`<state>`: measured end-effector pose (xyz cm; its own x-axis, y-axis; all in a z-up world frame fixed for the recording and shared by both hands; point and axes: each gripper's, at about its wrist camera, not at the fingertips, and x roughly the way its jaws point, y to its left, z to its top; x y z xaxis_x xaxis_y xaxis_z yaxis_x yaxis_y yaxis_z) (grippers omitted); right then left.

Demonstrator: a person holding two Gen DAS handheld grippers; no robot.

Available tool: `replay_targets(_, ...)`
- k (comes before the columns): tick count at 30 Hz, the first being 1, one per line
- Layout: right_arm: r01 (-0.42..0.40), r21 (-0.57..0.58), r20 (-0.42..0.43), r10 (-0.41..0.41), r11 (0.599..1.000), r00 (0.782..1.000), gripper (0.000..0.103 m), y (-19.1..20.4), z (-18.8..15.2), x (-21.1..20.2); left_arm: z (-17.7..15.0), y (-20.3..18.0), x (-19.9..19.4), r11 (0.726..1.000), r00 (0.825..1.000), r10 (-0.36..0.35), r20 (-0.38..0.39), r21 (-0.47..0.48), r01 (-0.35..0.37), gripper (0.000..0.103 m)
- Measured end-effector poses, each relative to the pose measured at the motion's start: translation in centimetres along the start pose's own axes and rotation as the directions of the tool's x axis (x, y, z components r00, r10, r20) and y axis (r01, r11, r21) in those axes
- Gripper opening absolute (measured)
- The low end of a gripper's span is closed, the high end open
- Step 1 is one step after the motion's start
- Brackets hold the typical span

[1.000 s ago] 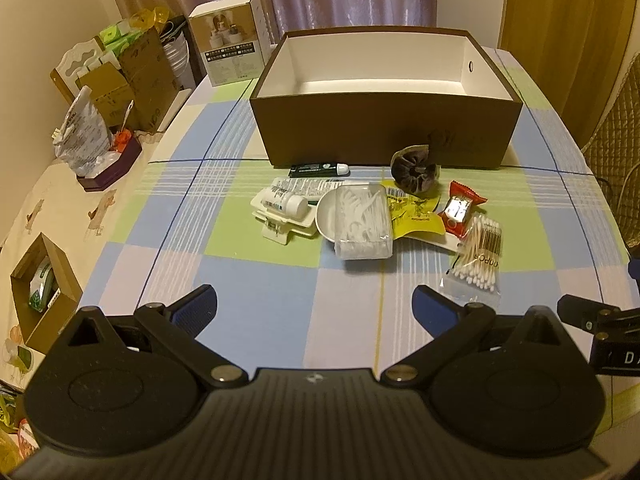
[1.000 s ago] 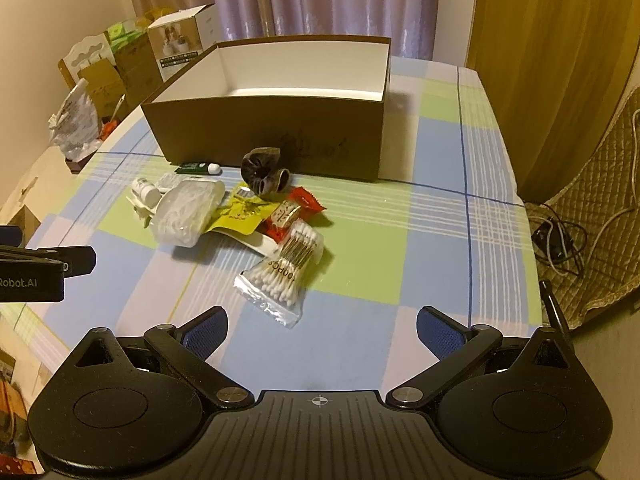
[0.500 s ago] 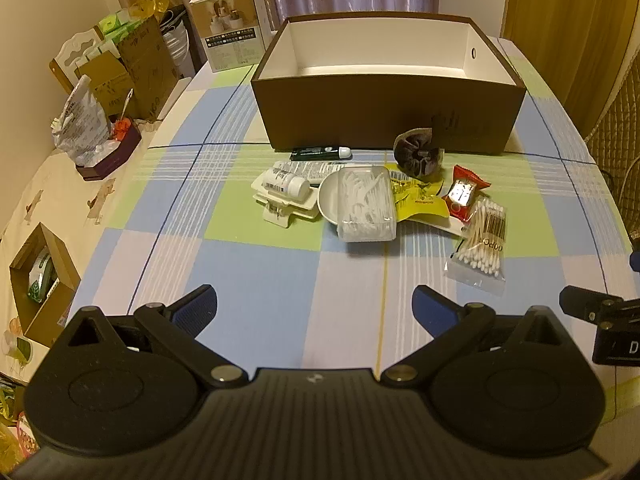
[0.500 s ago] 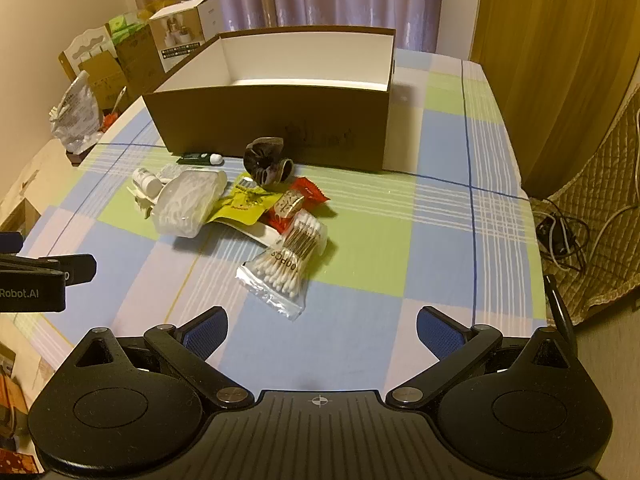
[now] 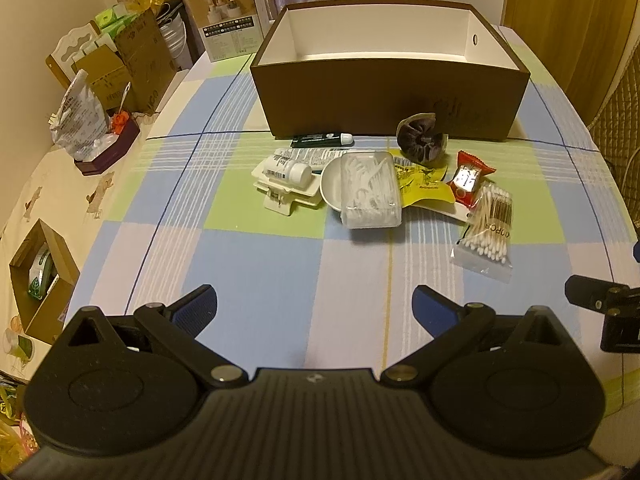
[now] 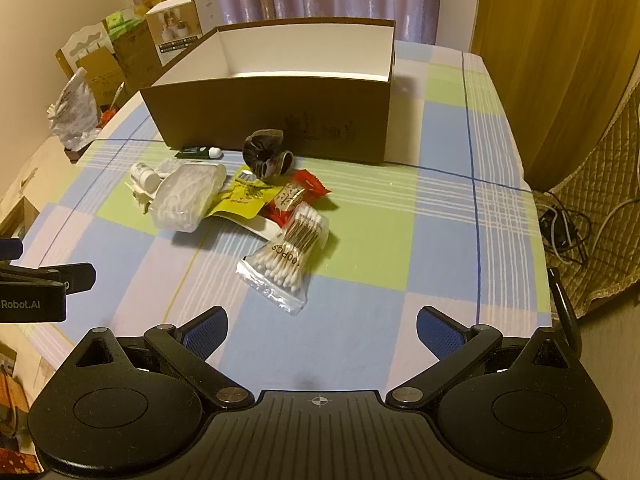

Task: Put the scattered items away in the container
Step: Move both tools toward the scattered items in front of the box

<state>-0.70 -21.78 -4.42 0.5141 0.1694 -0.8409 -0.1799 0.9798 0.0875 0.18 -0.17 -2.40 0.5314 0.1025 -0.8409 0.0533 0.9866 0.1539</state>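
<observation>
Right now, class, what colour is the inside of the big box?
White inside the box, brown outside; the left wrist view shows it best.

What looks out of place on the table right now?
Nothing spilled or damaged. The clutter still lies heaped before the brown box: the floss-pick case leans on a white dish, and the cotton swab bag lies apart.

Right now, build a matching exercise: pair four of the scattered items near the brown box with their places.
Things:
1. clear bag of cotton swabs
2. dark green tube with white cap
3. clear plastic box of floss picks
4. red snack packet

Places:
A. against the brown cardboard box
B. nearest the grippers
C. partly over the white dish
D. between swabs and yellow packet

Pairs: 1-B, 2-A, 3-C, 4-D
</observation>
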Motion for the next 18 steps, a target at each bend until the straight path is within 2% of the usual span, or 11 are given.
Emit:
replay_targets(11, 0.009, 0.003, -0.001, -0.009, 1.0, 1.0, 0.103, 0.4, 0.5, 0.6, 0.2, 0.8, 1.0, 1.0, 1.0, -0.004, -0.018, -0.001, 0.004, 0.102)
replay_targets(18, 0.017, 0.055, 0.027, -0.019, 0.998, 0.999, 0.103, -0.2, 0.9, 1.5, 0.5, 1.4, 2.2, 0.999, 0.999, -0.035, -0.026, 0.007, 0.036, 0.102)
